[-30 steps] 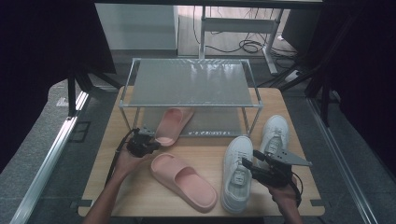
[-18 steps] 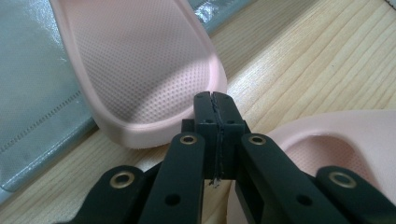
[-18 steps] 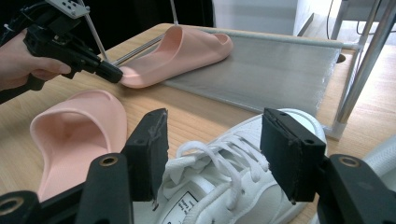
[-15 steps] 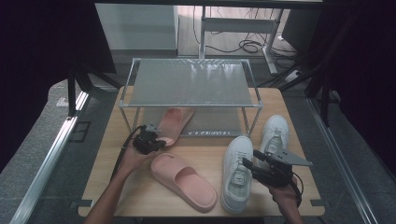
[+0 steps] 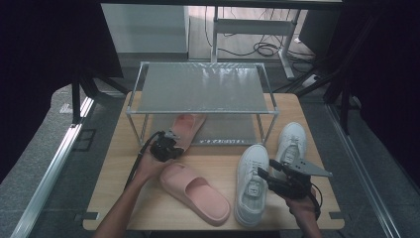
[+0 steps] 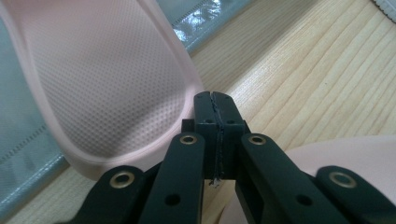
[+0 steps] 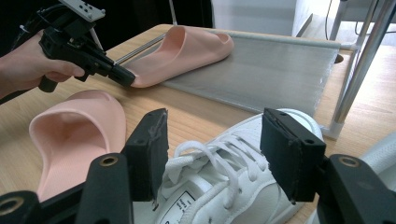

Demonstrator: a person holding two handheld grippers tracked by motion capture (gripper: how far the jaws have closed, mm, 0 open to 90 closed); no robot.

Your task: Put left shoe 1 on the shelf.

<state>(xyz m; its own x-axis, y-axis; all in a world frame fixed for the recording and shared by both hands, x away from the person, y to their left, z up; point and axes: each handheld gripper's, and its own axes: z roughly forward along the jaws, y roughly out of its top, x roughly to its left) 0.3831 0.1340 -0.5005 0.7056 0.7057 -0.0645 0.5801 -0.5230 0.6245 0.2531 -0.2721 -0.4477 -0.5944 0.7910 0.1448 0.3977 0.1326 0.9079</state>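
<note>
The left gripper (image 5: 171,144), jaws clenched on nothing, is held level from the desk's near-left side, its tips touching the heel rim of the pink slide sandal (image 5: 186,126) that lies half under the wire shelf rack (image 5: 200,87). The right gripper (image 5: 262,174), jaws released, hovers over a white sneaker (image 5: 251,184) near the desk's front-right edge.

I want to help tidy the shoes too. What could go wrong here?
The left gripper is shut, its tips pressed against the heel of the pink slipper that lies half on the rack's lower shelf. Pushed off-centre, the slipper might twist instead of sliding in. The right gripper hangs open over a white sneaker; closing on the loose laces may give a slippery hold.
</note>
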